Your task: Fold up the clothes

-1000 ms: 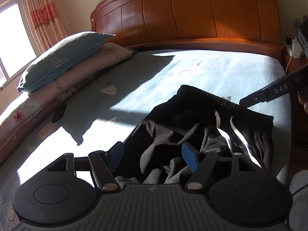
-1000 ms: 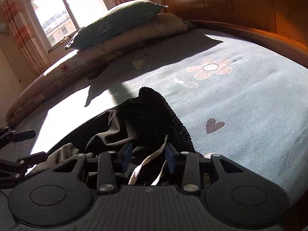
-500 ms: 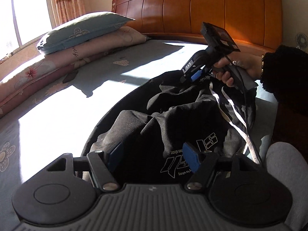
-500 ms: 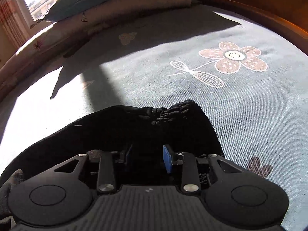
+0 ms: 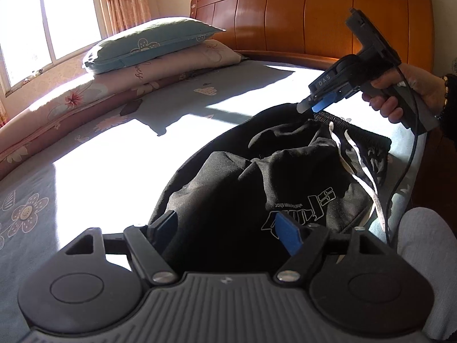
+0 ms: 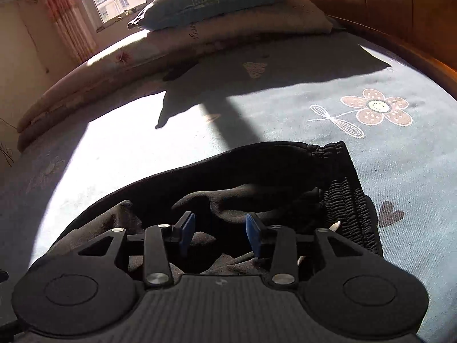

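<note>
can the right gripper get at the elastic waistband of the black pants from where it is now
Probably yes. The right gripper hangs just above the waistband, jaws opening with nothing between them, and nothing lies over that ribbed edge. In its own view the waistband sits slightly right of its fingers.

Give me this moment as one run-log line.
task: fold clothes | black trousers: crumpled on bed | left hand-held gripper: opening, over fabric | right hand-held gripper: opening, above waistband | fold: not started

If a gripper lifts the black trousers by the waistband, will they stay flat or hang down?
The black trousers lie crumpled in soft folds, so they would probably sag limply. The gathered waistband looks elastic and may stretch. The white drawstring lies loose and would likely dangle.
</note>
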The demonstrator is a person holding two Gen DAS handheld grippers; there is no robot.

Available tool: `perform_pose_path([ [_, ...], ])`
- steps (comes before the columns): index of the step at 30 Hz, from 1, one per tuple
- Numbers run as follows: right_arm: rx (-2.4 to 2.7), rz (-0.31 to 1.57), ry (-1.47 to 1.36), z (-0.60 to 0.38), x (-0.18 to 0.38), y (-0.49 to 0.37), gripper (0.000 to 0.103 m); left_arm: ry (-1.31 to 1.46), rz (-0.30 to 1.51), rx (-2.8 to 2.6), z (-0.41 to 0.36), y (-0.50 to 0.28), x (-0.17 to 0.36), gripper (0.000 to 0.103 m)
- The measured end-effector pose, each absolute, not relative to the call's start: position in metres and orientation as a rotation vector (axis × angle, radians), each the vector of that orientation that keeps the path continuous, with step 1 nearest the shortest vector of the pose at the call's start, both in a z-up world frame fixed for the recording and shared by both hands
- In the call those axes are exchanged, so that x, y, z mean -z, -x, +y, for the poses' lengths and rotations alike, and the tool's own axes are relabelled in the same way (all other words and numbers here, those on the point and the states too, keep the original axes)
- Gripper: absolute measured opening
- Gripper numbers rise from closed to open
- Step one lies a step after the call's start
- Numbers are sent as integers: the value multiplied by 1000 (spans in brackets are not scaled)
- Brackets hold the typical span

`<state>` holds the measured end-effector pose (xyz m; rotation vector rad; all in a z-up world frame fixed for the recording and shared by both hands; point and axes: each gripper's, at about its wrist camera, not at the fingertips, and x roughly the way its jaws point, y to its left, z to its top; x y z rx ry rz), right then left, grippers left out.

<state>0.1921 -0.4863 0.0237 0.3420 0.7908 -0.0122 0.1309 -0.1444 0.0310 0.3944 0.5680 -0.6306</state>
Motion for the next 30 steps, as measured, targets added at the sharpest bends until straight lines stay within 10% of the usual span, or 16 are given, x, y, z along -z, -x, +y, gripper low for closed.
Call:
perform_pose_path([
  [30,-221,758,-372,-354,68,-59,61,-180,728,371,-23,-79,-1,81],
])
